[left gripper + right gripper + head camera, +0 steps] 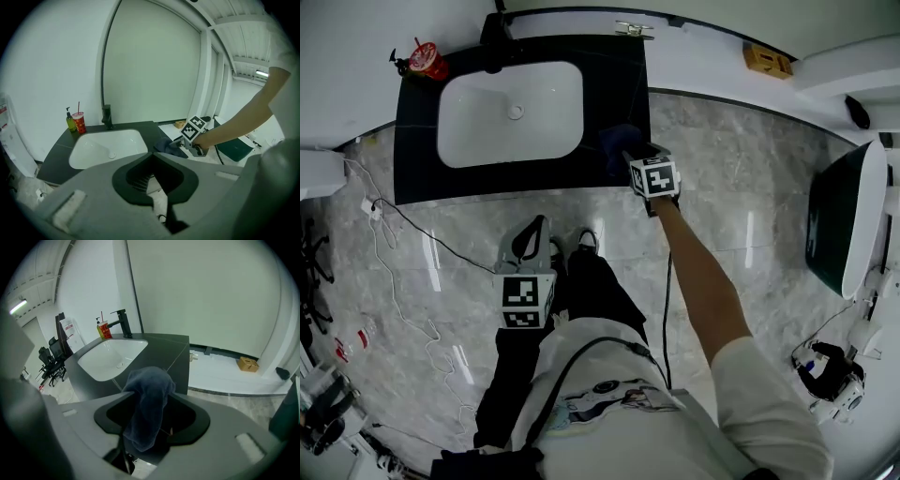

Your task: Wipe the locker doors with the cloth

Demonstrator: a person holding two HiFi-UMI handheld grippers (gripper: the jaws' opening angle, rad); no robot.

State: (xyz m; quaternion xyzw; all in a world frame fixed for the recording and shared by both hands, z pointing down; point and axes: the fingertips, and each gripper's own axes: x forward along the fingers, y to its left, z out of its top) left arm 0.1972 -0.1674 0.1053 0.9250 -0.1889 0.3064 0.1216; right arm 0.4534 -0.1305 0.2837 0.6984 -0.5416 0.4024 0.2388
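A dark blue cloth [147, 404] hangs over and between the jaws of my right gripper [150, 397]. The jaws stand apart and do not press on it, so the gripper is open. In the head view the right gripper [628, 157] reaches out to the right end of the black sink counter [422, 178], with the cloth [619, 142] bunched at its tip over the counter edge. The left gripper view shows the same cloth [166, 146] and right gripper [182, 143]. My left gripper [542, 225] hangs low over the floor in front of the counter, shut and empty [152, 157].
The counter holds a white basin [511, 112], a black faucet [495, 33] and a red cup [427, 61]. A dark green tub [844, 220] stands at the right. Cables [394, 272] trail across the marble floor at the left. A small cardboard box [767, 61] lies by the far wall.
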